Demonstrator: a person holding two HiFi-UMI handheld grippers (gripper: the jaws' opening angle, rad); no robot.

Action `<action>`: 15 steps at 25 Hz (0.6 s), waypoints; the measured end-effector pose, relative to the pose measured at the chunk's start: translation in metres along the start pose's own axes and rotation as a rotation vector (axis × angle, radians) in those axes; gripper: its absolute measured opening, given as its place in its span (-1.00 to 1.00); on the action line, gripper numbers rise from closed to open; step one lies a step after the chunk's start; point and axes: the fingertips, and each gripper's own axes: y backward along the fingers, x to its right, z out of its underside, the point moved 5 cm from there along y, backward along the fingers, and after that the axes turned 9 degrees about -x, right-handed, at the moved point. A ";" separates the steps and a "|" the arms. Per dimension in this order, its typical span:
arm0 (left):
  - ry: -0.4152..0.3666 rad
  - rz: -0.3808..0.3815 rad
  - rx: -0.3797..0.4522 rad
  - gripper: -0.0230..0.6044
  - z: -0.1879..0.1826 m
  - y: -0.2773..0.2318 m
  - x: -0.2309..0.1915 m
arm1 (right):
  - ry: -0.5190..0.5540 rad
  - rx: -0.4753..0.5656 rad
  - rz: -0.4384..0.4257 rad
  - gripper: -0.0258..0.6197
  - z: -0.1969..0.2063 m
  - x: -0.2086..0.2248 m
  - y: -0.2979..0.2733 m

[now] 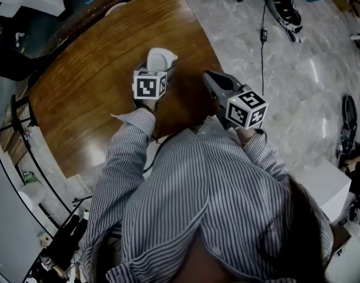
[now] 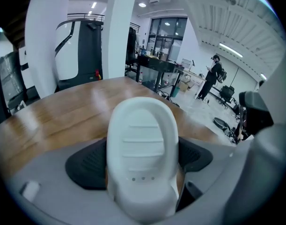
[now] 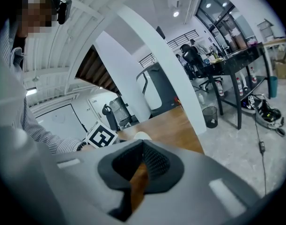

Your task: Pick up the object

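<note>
The object is a white rounded plastic piece [image 2: 142,149] with shallow ribs and three small dots on its face. It sits between the black pads [image 2: 89,163] of my left gripper [image 2: 143,161], and both pads press on its sides. In the head view the white piece [image 1: 161,56] shows just beyond the left gripper [image 1: 158,65], over the brown wooden table [image 1: 91,87]. My right gripper [image 1: 208,76] hovers by the table's right edge, its jaws together and nothing in them. In its own view the right gripper [image 3: 143,144] has its tips meeting.
The table [image 2: 49,116] is oval with a glossy top. A white column [image 2: 121,32] stands behind it. A black desk [image 3: 236,60] and a bin [image 3: 209,116] stand on the marble floor to the right. Cables and gear [image 1: 286,7] lie on the floor. A white box [image 1: 327,184] stands near the person.
</note>
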 end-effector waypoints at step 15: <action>0.209 0.174 0.584 0.52 -0.008 0.149 0.019 | 0.191 0.026 -0.145 -0.92 -0.024 -0.069 -0.017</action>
